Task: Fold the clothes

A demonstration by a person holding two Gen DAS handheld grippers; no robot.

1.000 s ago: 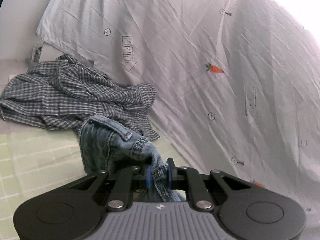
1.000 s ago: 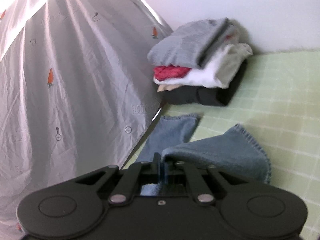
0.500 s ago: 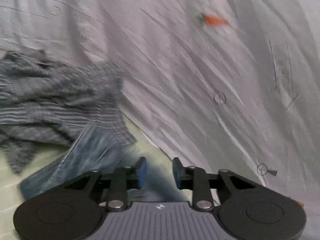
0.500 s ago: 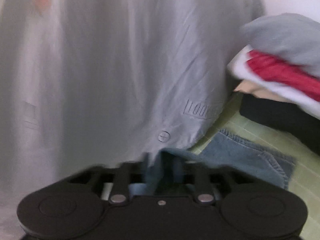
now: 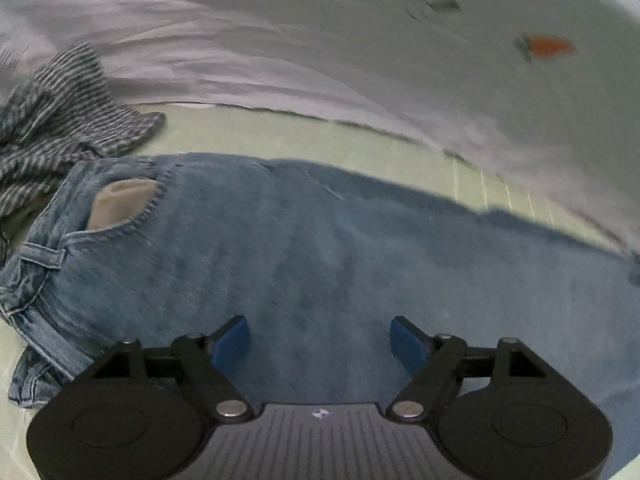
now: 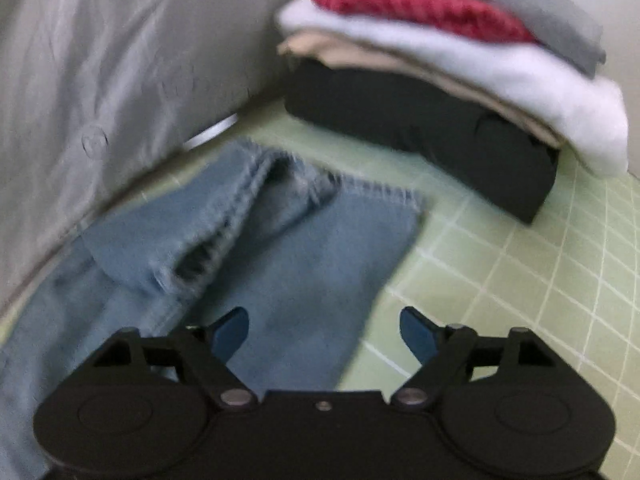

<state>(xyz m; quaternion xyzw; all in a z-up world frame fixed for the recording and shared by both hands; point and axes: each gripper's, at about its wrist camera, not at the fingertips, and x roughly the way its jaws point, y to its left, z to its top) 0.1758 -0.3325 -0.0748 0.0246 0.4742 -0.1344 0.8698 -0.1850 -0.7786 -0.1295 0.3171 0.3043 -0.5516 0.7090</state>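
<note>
Blue jeans [image 5: 304,248] lie flat on the green checked mat [image 5: 320,140], waistband and pocket to the left in the left wrist view. My left gripper [image 5: 320,340] hovers over the jeans' upper part with its jaws opening wide; nothing is pinched between the blue pads. In the right wrist view the jeans' leg ends [image 6: 288,240] rest on the mat [image 6: 520,280], one hem folded over. My right gripper [image 6: 324,332] is above the leg, jaws opening, and the pads do not press on the cloth.
A crumpled checked shirt [image 5: 52,128] lies left of the jeans' waistband. A white printed sheet [image 5: 360,60] rises behind the mat. A stack of folded clothes [image 6: 440,72], grey, red, white, beige and black, stands at the far right on the mat.
Both grippers held denim shut a second ago; both have let go and opened. The jeans now lie spread on the mat, and both grippers have dropped lower, close over them.
</note>
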